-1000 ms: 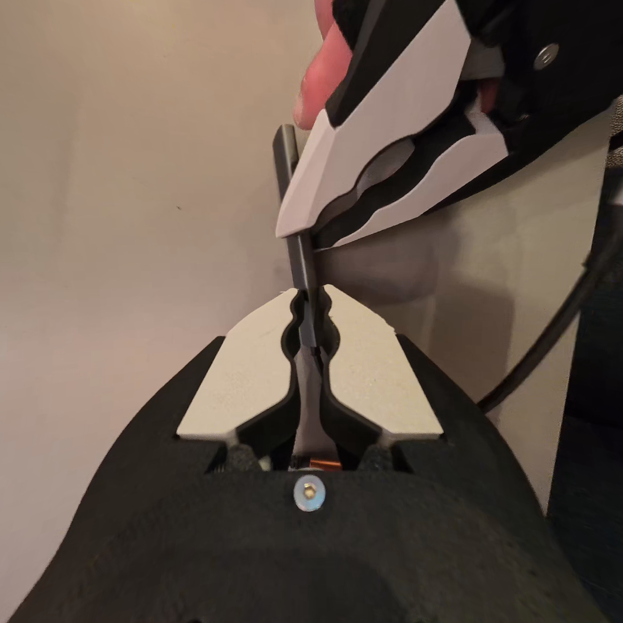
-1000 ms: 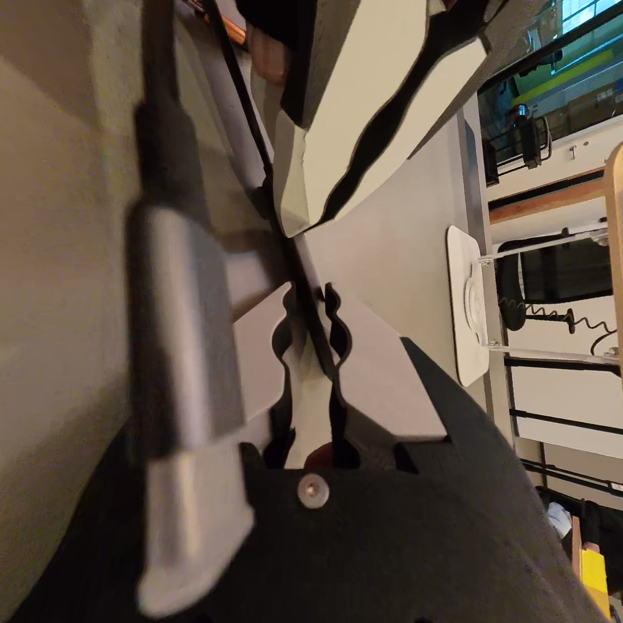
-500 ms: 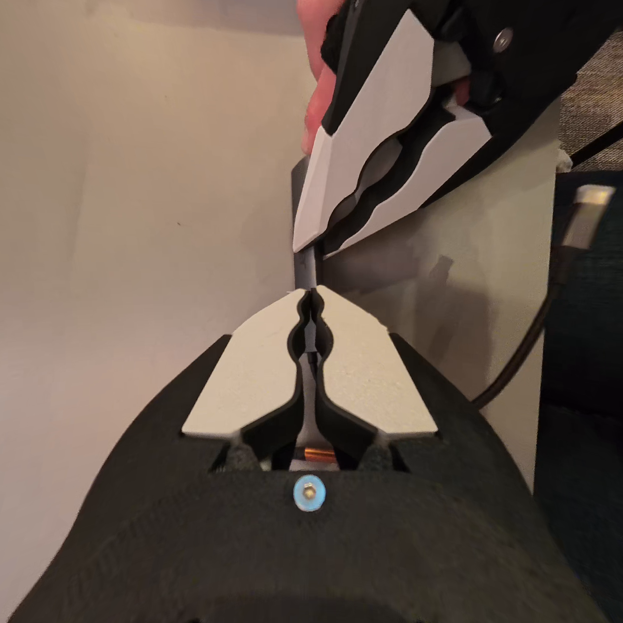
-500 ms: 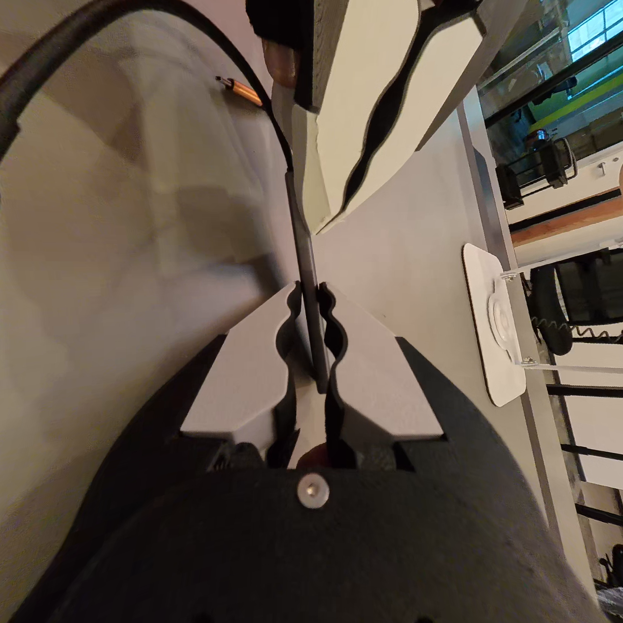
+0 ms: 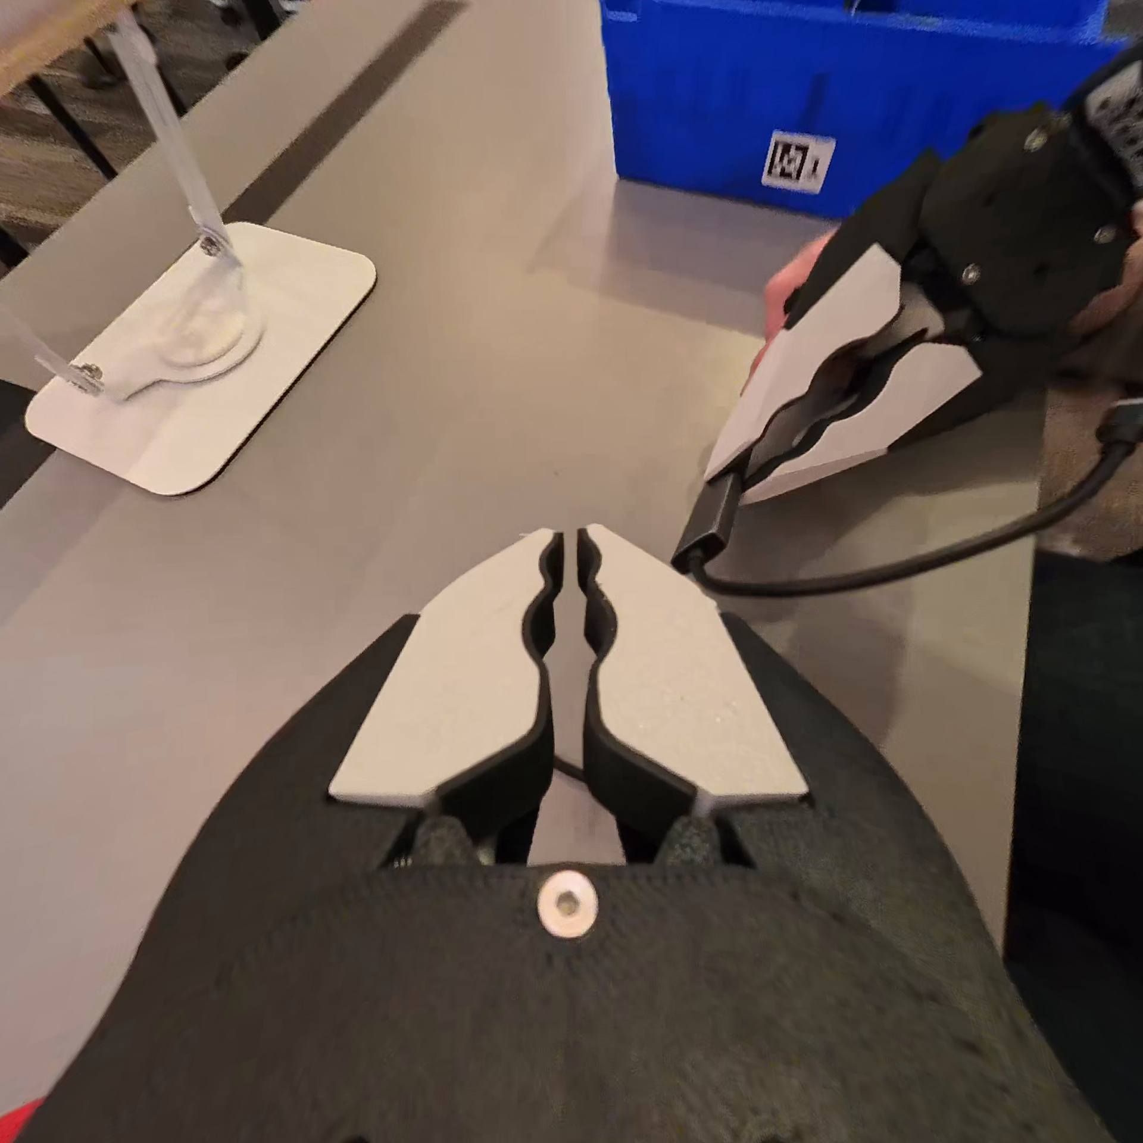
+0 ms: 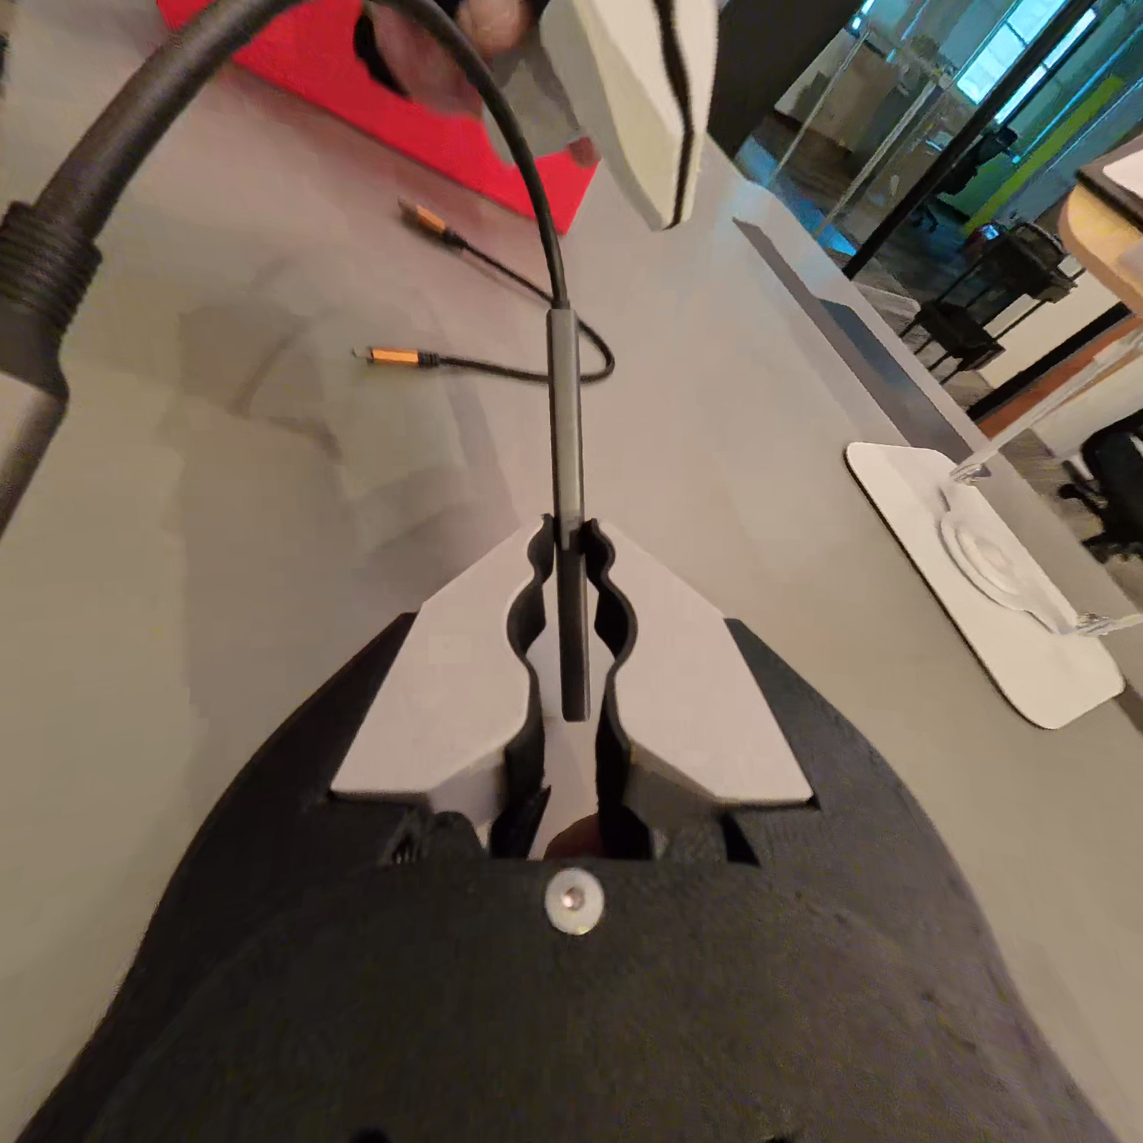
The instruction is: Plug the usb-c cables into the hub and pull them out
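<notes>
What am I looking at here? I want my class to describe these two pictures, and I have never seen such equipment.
There is no robot here. A person holds a hand-operated claw in each hand, and each claw has a camera looking forward along its two fingers. One picture comes from the left claw, which is almost closed and holds nothing. The other comes from the right claw, which is clamped on a slim dark hub. The hub's own black cord curves up and away.

Two loose cables with orange plugs lie on the grey table, not plugged in. Also on the table are a white stand base, a blue bin and something flat and red.
</notes>
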`<move>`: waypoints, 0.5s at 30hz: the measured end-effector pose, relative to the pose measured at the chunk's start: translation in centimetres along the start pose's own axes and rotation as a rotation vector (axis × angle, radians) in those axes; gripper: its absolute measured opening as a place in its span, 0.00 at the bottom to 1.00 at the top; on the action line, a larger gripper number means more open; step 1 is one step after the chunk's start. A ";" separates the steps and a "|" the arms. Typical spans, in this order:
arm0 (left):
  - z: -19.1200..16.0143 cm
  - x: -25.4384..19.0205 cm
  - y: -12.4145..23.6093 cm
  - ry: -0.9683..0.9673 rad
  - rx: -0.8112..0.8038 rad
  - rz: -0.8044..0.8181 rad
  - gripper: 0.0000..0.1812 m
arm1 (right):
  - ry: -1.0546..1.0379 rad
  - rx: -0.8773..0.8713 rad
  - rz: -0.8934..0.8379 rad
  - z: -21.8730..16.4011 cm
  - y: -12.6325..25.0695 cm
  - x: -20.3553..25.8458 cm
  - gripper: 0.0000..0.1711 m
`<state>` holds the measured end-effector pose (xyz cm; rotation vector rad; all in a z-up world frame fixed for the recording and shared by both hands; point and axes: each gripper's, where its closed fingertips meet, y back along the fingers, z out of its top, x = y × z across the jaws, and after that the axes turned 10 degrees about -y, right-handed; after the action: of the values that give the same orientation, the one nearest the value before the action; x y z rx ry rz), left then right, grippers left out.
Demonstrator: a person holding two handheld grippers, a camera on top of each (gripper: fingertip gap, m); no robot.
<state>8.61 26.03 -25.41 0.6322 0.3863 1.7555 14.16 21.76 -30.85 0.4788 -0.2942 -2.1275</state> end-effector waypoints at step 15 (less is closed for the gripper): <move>2.2 -4.4 -0.5 0.128 -0.260 -0.113 0.13 | -0.517 -0.319 0.259 5.1 1.4 0.9 0.04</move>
<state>11.07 21.84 -24.87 0.3084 0.2695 1.7065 12.49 20.34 -25.96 -0.2886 -0.2794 -1.9631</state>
